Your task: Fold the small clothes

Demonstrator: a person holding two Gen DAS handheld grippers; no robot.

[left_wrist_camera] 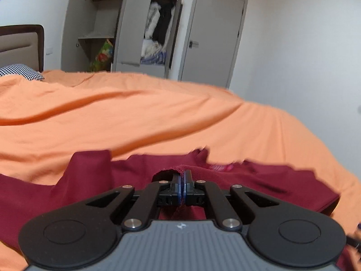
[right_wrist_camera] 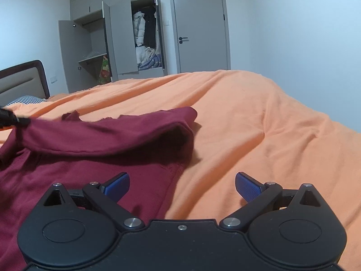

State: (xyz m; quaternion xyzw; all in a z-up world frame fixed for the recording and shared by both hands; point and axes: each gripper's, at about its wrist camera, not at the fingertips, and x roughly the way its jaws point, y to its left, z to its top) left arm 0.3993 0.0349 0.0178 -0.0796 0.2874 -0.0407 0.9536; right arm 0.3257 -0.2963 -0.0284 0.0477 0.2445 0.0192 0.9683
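A dark red garment (left_wrist_camera: pixel 85 178) lies on the orange bedspread (left_wrist_camera: pixel 135 117). My left gripper (left_wrist_camera: pixel 183 176) is shut on an edge of the dark red garment, with cloth pinched between its blue pads. In the right wrist view the same dark red garment (right_wrist_camera: pixel 79 176) fills the lower left, and one part of it (right_wrist_camera: pixel 108 133) is lifted and stretched toward the left gripper's tip (right_wrist_camera: pixel 9 117) at the left edge. My right gripper (right_wrist_camera: pixel 182 186) is open over the garment's right edge and the bedspread (right_wrist_camera: pixel 248 117), with nothing between its fingers.
A grey wardrobe (right_wrist_camera: pixel 117 40) with open doors and hanging clothes stands behind the bed, beside a shut grey door (right_wrist_camera: pixel 200 27). A headboard (right_wrist_camera: pixel 22 81) and a patterned pillow (left_wrist_camera: pixel 20 72) are at the left. The bedspread stretches wide to the right.
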